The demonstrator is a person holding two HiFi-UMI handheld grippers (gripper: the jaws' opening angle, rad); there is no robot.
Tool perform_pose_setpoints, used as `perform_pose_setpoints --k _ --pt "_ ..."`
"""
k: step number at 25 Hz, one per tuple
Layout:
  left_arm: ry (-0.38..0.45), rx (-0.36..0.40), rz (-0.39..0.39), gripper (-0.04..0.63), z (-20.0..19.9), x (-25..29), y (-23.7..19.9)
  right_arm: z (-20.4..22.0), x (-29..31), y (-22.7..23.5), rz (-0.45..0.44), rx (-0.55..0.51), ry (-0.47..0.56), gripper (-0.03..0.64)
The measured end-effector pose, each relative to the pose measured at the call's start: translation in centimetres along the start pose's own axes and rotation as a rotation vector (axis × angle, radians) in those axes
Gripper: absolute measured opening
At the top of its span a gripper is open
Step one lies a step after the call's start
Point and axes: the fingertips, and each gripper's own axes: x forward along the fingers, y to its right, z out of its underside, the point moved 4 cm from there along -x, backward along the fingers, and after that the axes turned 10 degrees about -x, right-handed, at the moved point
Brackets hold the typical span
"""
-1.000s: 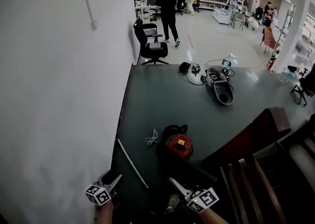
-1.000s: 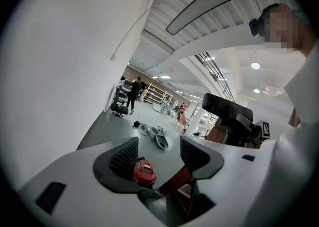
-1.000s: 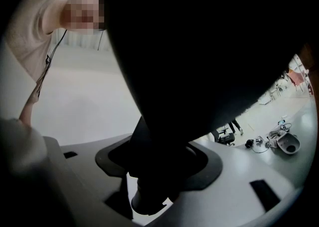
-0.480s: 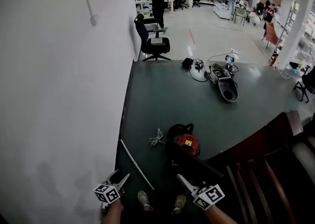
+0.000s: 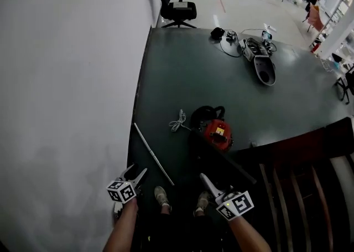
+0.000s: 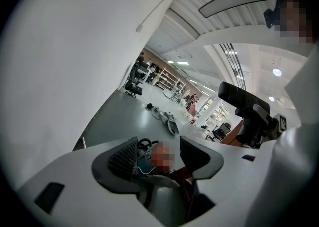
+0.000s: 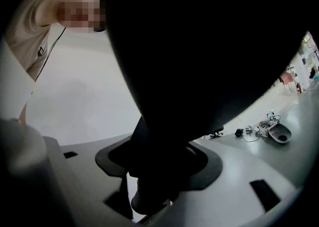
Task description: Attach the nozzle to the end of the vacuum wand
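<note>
Wand: laid flat on the green floor; long axis diagonal, far end pointed at the wall.
Left gripper: jaws held apart, empty.
Right gripper: jaws held apart, nothing gripped.

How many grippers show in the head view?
2. The left gripper is at the bottom left, its fingers apart. The right gripper is at the bottom, right of centre, just above a shoe. Nothing suggests another is hidden.
</note>
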Motion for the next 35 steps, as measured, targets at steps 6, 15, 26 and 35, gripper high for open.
perform_pose_setpoints --k 6,15,26,35 --pt "-0.050 -0.058 -0.041 0.267 3.6 5.0 -6.9 5.7 3.3 1.4 0.013 -0.014 -0.049 0.259" --pt "-0.168 -0.120 -0.145 0.267 13.3 13.1 -19.0 17.3 7.4 2.5 -0.003 -0.031 -0.143 0.259" --pt "-0.214 -0.202 -0.249 0.267 24.6 23.3 -32.2 33.0 10.5 4.2 -0.037 -0.042 -0.212 0.259" --pt "-0.340 -0.231 -0.336 0.267 35.6 30.9 -42.9 44.0 12.2 5.9 -0.055 -0.004 -0.259 0.259"
